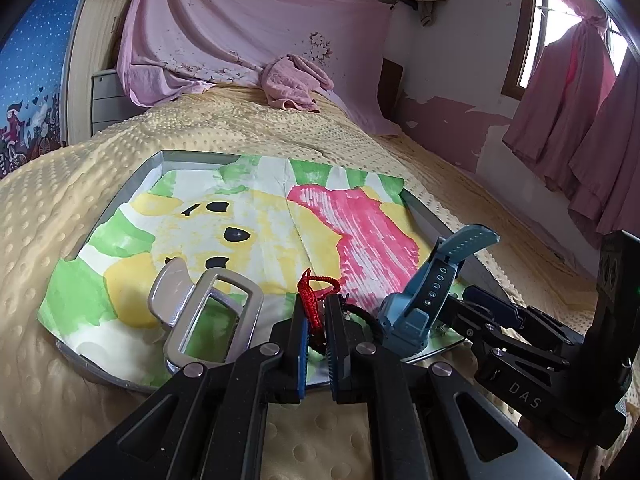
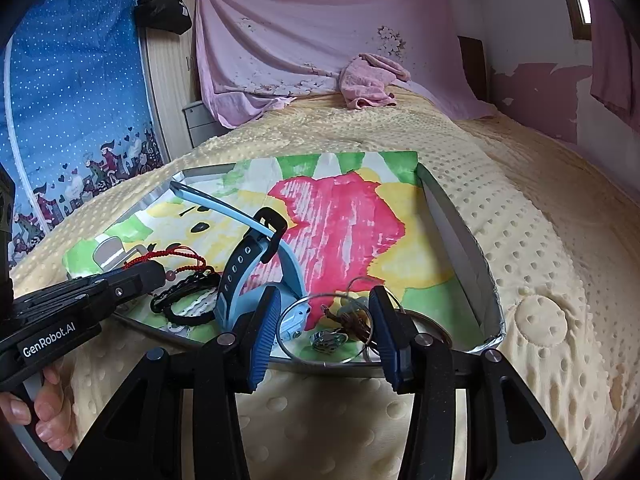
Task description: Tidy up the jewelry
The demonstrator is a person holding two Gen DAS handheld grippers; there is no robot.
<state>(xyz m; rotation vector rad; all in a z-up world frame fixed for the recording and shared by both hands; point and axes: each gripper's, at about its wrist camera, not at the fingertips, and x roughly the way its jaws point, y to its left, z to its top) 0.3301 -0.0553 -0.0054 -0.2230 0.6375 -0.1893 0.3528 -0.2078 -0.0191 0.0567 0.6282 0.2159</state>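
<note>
A grey tray (image 1: 132, 188) lined with a painted paper lies on the bed. My left gripper (image 1: 316, 330) is shut on a red cord bracelet (image 1: 314, 294) at the tray's near edge; it also shows in the right wrist view (image 2: 160, 270). A blue watch (image 1: 428, 292) stands beside it, next to black bracelets (image 2: 180, 300). My right gripper (image 2: 324, 336) is open over thin rings and keys (image 2: 340, 326) at the tray's near edge, the blue watch (image 2: 256, 264) just left of it.
A silver metal buckle (image 1: 208, 320) lies on the tray's left near part. The yellow dotted blanket (image 2: 520, 220) covers the bed. A pink towel (image 1: 292, 84) lies by the far wall. Pink curtains (image 1: 580, 120) hang at the right.
</note>
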